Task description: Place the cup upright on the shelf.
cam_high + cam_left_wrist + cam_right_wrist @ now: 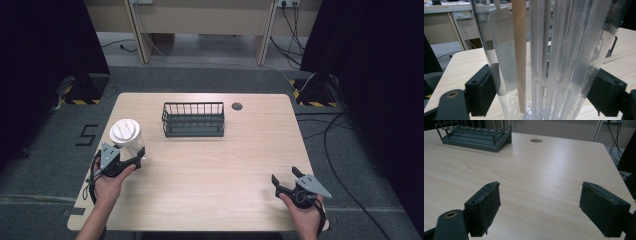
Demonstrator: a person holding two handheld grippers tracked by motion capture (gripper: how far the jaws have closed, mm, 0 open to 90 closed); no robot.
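Counting from the high view: one light wood table (210, 170), one dark wire rack (193, 119), one clear plastic container with a white lid (127, 137), one round grommet hole (237, 106) in the tabletop, and your two grippers.

Your left gripper (131, 159) sits at the left of the frame, near the table's left edge, with its jaws set against the two sides of the container and gripping it. Your right gripper (285, 178) is at lower right, near the table's front right corner, jaws spread wide with nothing between them.

The high view gives you the lid from above as a white disc. The left gripper view looks through the clear wall of the container (549, 62) instead: inside are one pale wooden stick (519, 55), one flat white paper piece (502, 50) and a white slotted insert (554, 75). Its pads (482, 91) press the wall on both sides.

The right gripper view shows bare tabletop (536, 185) between your right gripper (547, 210) jaws, with the rack (474, 136) at upper left and the hole (536, 140) top centre.

The container stands upright, long axis vertical, lid up. The stick inside runs nearly vertical too. I cannot tell whether its base touches the table.
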